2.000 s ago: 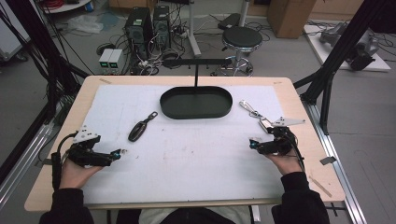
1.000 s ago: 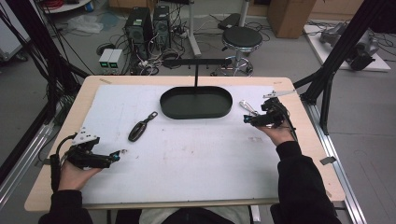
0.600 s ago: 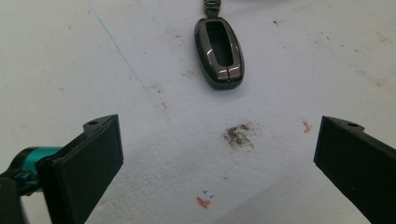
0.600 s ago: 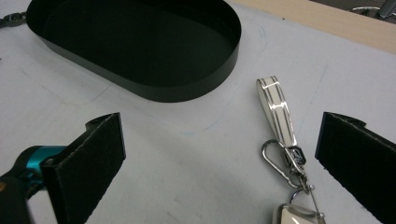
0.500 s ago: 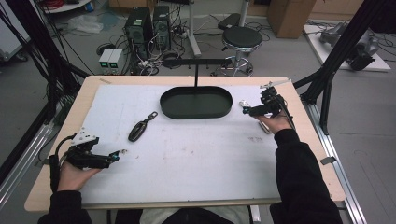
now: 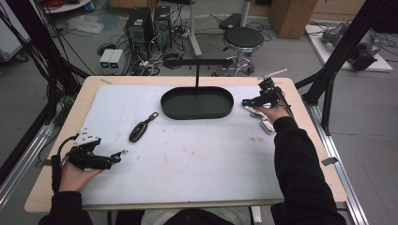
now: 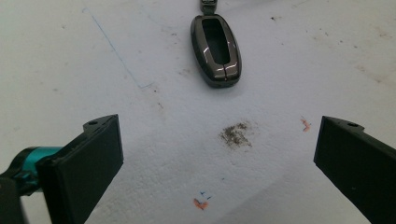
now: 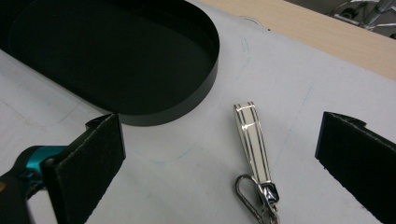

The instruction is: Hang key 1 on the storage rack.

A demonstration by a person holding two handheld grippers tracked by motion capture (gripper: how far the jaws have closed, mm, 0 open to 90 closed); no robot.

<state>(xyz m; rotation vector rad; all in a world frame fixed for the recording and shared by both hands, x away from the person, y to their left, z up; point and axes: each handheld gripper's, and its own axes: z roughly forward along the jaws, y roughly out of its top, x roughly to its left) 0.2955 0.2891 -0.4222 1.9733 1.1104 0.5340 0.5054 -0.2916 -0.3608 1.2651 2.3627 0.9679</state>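
right gripper: I have it wide open and holding nothing, tilted down over the keychain strap, jaws either side of it so a close should catch the strap.
keychain strap: flat on the bench mat, metal clip at the near end, just beside the tray and not touching it.
black oval tray: empty, likely the drop target, hence the short reach.
left gripper: also open and empty, parked low at the near-left of the bench.
key fob: lying ahead of the left gripper, apart from it, untouched.
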